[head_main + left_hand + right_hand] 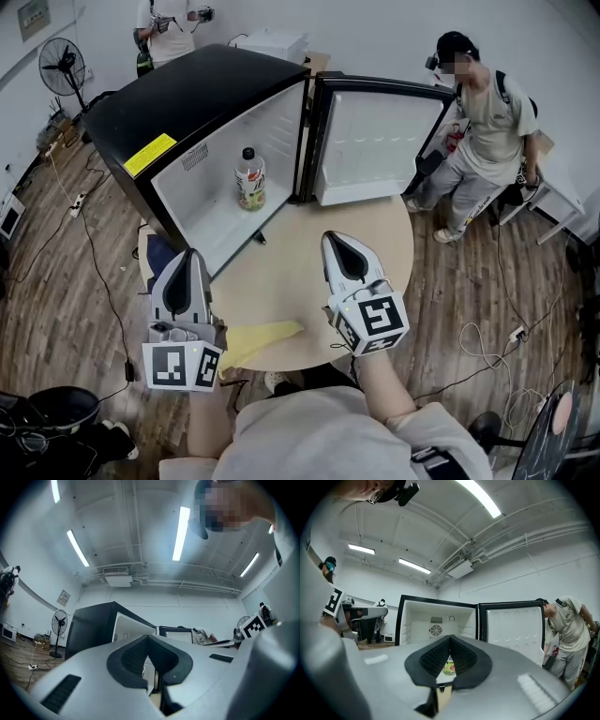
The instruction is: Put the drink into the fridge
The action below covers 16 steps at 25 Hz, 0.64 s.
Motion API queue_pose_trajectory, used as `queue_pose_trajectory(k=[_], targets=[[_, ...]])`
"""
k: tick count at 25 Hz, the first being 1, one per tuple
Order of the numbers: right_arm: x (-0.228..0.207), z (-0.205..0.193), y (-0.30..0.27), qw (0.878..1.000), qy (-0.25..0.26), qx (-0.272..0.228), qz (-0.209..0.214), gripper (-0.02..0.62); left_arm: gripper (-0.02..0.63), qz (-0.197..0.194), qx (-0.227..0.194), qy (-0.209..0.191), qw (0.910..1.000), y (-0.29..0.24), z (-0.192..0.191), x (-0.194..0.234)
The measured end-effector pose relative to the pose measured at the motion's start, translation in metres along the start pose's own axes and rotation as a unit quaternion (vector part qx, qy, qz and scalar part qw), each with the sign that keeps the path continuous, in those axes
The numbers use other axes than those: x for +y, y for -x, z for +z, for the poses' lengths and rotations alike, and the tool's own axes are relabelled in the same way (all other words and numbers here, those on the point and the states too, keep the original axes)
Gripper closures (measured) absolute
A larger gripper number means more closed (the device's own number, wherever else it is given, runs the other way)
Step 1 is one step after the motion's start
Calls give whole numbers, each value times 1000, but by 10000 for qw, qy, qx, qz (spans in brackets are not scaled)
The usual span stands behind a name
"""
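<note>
— Where is the drink?
— The drink bottle (249,178) stands upright on the white floor inside the open fridge (169,94). Nothing is touching it.
— And the door?
— The door (375,145) is swung wide open. The fridge sits at the far side of a round table (375,244).
— The grippers?
— Both hang over the table's near edge, well apart from the bottle. The left gripper (192,255) has its jaws pressed together with nothing between them. The right gripper (334,238) is the same — clenched on nothing and pointing into the fridge.
</note>
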State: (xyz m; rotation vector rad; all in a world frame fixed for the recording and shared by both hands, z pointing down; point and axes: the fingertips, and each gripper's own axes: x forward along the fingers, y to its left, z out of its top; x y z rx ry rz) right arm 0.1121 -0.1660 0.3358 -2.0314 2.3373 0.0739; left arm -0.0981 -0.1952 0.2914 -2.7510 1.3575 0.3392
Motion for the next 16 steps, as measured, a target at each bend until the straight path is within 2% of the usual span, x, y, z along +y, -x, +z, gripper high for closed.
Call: queue_pose_trajectory(k=[16], targets=[[4,2,-4,10000,-33,-37,50,584,598,115,4,22,9999,4,-1,9]])
